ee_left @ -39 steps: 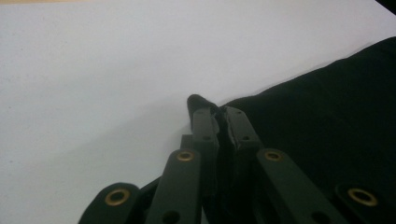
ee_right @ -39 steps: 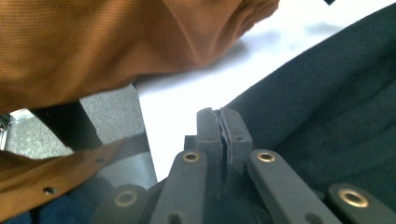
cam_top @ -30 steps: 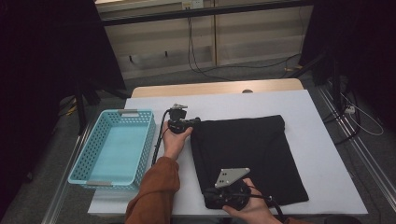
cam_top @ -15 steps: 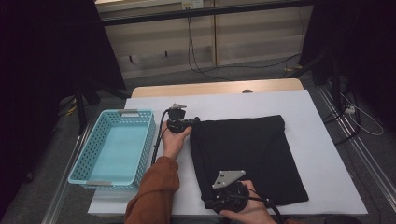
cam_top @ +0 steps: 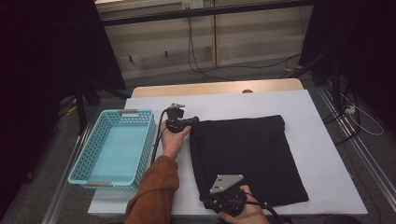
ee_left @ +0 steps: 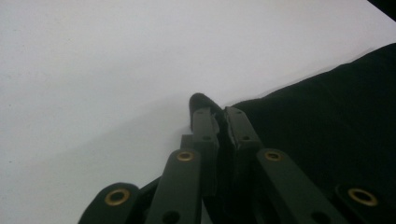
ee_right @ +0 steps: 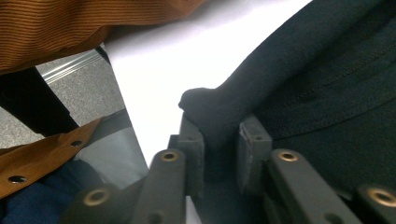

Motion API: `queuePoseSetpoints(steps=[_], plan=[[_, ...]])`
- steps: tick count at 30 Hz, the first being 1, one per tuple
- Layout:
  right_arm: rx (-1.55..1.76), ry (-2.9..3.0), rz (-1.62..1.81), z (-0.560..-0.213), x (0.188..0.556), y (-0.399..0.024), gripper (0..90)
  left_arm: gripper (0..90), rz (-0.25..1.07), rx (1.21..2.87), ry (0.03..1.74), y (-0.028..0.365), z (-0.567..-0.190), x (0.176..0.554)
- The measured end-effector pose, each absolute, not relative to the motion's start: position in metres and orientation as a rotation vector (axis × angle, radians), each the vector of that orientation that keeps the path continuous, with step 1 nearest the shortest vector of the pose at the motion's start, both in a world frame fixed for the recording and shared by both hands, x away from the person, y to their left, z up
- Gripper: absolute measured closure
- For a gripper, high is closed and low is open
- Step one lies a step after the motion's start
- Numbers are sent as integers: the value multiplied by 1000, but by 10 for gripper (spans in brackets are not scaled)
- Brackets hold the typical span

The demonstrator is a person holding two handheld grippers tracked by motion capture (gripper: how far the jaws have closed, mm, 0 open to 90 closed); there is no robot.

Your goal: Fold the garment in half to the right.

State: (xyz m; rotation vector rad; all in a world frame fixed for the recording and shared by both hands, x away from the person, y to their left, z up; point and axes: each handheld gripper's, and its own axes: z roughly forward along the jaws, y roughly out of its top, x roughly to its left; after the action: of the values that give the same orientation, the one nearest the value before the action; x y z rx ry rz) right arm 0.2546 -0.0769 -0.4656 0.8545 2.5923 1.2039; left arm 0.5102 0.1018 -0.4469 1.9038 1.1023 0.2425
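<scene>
At the centre of the frame, the left gripper (cam_top: pixel 188 120) is pinching the black cloth's (cam_top: pixel 247 154) upper-left corner; lower down, the right gripper (ee_right: pixel 219 135), its jaws having just been closing, is nipping the lower-left corner.

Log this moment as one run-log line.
left gripper: shut on black cloth, far-left corner | right gripper: jaws just closed on near-left corner of cloth | cloth: folded flat on table | blue basket: empty, left of cloth

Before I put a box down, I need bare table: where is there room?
Bare table lies beyond and right of the black cloth. The basket is empty. It is crowded at the cloth's left edge, where both grippers pinch it.
</scene>
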Motion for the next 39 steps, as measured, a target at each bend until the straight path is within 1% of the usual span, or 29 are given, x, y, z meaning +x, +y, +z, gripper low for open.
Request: queuePoseSetpoints(steps=[1,3,7,39], plan=[[853,2592,1206,-466,254,-77,821,842,242,1902,1103,102,-447,510],[854,2596,1213,-465,255,-77,836,843,247,1902,1094,101,-446,510],[838,2600,1218,-464,257,-78,847,843,254,1888,1094,101,-444,509],[728,2549,1381,-442,263,-83,849,849,277,1807,1065,111,-418,506]])
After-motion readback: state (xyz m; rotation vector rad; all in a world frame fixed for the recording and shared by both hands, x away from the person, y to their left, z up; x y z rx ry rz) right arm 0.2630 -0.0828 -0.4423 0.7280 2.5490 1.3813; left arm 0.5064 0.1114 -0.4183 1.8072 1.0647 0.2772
